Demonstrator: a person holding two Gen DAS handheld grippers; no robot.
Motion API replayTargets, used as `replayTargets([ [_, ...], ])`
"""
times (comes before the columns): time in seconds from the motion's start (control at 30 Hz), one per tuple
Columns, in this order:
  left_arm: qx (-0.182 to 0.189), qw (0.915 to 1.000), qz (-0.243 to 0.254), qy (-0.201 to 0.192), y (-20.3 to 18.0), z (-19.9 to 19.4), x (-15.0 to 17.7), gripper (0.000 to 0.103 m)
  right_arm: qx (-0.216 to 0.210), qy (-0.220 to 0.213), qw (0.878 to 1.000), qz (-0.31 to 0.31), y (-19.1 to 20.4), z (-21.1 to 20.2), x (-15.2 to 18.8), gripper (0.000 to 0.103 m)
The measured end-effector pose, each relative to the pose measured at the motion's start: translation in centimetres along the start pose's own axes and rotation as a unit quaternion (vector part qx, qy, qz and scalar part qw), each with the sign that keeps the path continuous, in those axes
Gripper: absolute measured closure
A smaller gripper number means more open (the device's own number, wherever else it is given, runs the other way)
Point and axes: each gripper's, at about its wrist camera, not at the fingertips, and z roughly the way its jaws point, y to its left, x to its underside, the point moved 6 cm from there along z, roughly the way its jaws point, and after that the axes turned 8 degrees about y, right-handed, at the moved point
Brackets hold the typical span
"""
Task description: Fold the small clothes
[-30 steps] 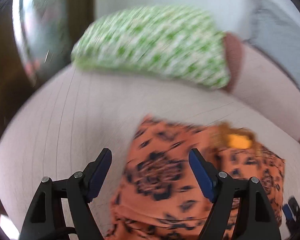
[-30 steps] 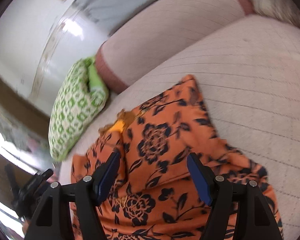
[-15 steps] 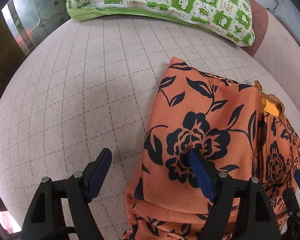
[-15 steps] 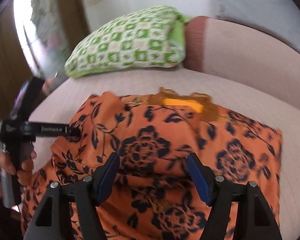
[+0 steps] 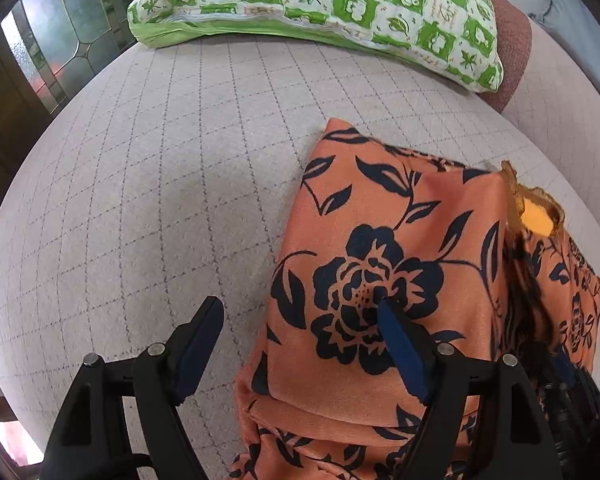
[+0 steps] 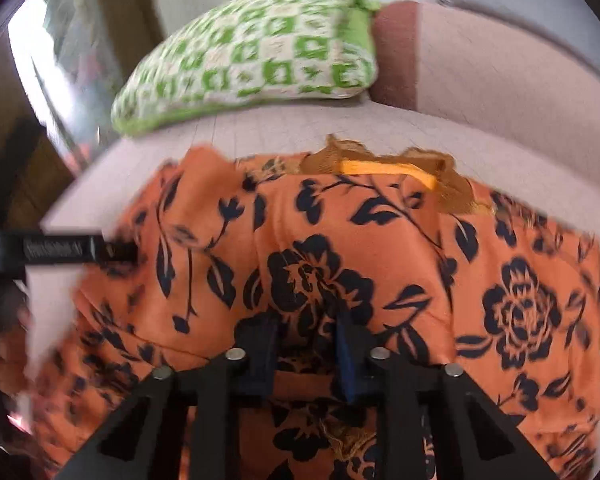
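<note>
An orange garment with a black flower print [image 5: 384, 264] lies partly folded on a pale quilted cushion [image 5: 160, 184]; its collar with a yellow-orange lining [image 5: 534, 214] points right. My left gripper [image 5: 300, 348] is open over the garment's left edge, its right finger above the cloth and its left finger above the cushion. In the right wrist view the same garment [image 6: 380, 256] fills the middle, and my right gripper [image 6: 306, 354] is nearly shut, pinching a fold of it. The left gripper's finger [image 6: 76, 249] shows at the garment's left edge.
A green and white patterned pillow [image 5: 332, 8] lies at the back of the cushion, against a brown bolster [image 5: 508, 52]. A leaded glass window [image 5: 60, 40] and dark wood are at the left. Bare cushion lies left of the garment.
My right gripper has closed from wide open onto a fold of the garment. My left gripper has stayed open and has hardly moved over the garment's left edge.
</note>
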Motion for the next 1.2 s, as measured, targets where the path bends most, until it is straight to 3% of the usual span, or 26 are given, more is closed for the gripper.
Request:
replayTargets([
  [0.13, -0.003, 0.9998, -0.004, -0.02, 0.0, -1.7, -0.4, 0.023, -0.041, -0.045, 0.995, 0.079, -3.8, -3.8, -0.5, 0.081],
  [0.3, -0.016, 0.999, 0.012, -0.04, -1.1, -2.7, -0.7, 0.023, -0.052, -0.109, 0.972, 0.204, -12.6, -8.9, -0.5, 0.081],
  [0.47, -0.021, 0.999, 0.036, -0.013, -2.8, -1.0, 0.0, 0.023, -0.03, -0.082, 0.938, 0.337, -21.1, -7.0, 2.8, 0.081],
  [0.53, -0.028, 0.9985, 0.043, -0.018, -3.1, -1.1, 0.0, 0.023, -0.051, -0.054, 0.928, 0.366, -22.2, -5.9, 3.6, 0.081],
  [0.6, -0.036, 0.9981, 0.046, -0.02, -3.3, -1.1, -0.1, 0.023, -0.076, 0.015, 0.929, 0.362, -21.8, -4.1, 4.2, 0.08],
  [0.67, -0.036, 0.9983, 0.041, -0.019, -3.3, -1.0, -0.2, 0.023, -0.082, 0.03, 0.931, 0.354, -21.5, -4.5, 4.2, 0.079],
  [0.77, -0.04, 0.9981, 0.042, -0.019, -3.6, -1.1, -0.3, 0.023, -0.103, 0.061, 0.921, 0.372, -22.1, -6.0, 4.9, 0.078],
  [0.83, -0.049, 0.9975, 0.045, -0.025, -3.7, -1.2, -0.3, 0.023, -0.084, 0.047, 0.917, 0.386, -23.3, -7.7, 5.5, 0.078],
  [0.87, -0.056, 0.997, 0.043, -0.032, -3.9, -1.4, -0.4, 0.023, -0.035, 0.02, 0.919, 0.393, -24.2, -9.3, 5.5, 0.077],
  [0.97, -0.053, 0.9964, 0.037, -0.056, -4.5, -2.3, -0.4, 0.023, 0.045, -0.076, 0.923, 0.374, -24.7, -13.3, 4.9, 0.076],
  [1.03, -0.046, 0.9953, 0.045, -0.073, -5.5, -3.0, -0.4, 0.023, 0.003, -0.103, 0.938, 0.332, -22.6, -13.2, 3.2, 0.076],
  [1.1, -0.046, 0.9933, 0.064, -0.084, -6.6, -3.0, -0.2, 0.023, -0.05, -0.099, 0.951, 0.289, -20.2, -11.7, 1.8, 0.076],
  [1.2, -0.07, 0.9912, 0.09, -0.067, -7.6, -1.0, 0.0, 0.023, -0.047, -0.075, 0.958, 0.274, -19.1, -8.7, 1.5, 0.076],
])
